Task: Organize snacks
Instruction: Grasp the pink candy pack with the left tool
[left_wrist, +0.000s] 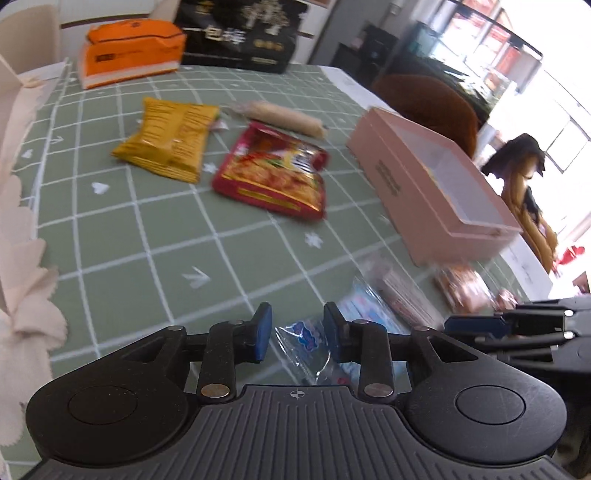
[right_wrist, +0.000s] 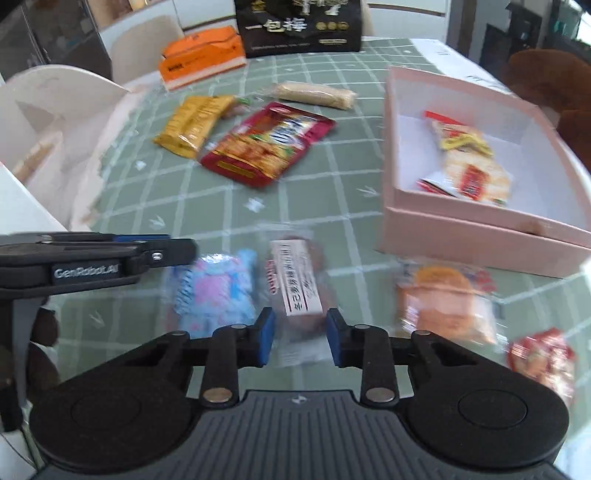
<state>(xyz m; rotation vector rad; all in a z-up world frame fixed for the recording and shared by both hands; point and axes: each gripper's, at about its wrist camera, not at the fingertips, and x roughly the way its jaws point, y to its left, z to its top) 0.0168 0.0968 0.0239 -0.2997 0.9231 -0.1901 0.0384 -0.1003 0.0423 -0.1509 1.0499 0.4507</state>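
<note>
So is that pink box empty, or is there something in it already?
Not empty. The open pink cardboard box already holds a couple of red-and-yellow snack packets on its white floor.

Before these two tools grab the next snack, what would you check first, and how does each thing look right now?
1. Right tool open: ok.
2. White-labelled snack lined up ahead of the right tool: ok.
3. Left tool open: ok.
4. Blue packet between the left tool's fingers, not pinched: ok.
5. Pink box open, with room inside: ok.
6. The two tools clear of each other: cannot tell, they are close.
</note>
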